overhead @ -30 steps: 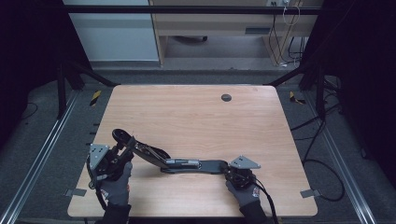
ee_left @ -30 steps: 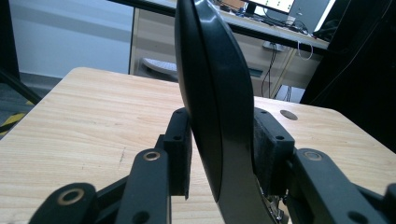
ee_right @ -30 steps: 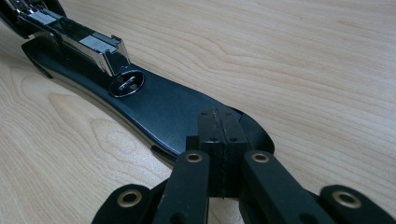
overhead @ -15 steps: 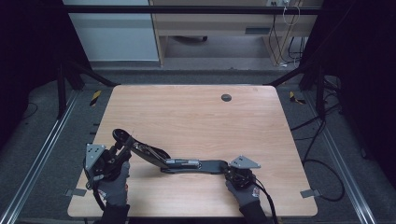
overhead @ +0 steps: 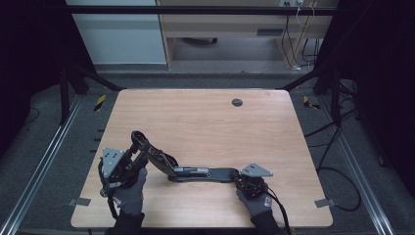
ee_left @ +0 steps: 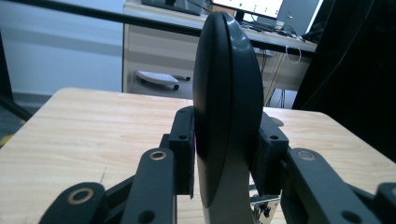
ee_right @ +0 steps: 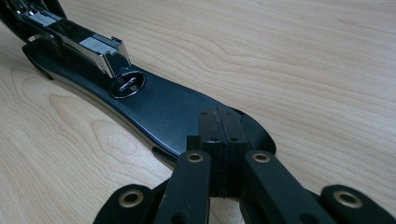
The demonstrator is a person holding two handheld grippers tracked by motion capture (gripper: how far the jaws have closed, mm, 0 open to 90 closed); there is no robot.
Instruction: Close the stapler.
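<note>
Wide bare table [overhead: 205, 117], opened stapler [overhead: 195, 172] near front edge.

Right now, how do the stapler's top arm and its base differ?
The top arm tilts up off the table, swung open; the base lies flat on the wood. The left gripper clamps the top arm, while the right gripper is shut on the base's end. Both are dark.

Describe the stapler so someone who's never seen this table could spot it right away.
On the wooden table, look at the near edge between the two gloved hands. The black stapler lies swung open: base flat, held by the right claw, top arm raised in the left claw.
</note>
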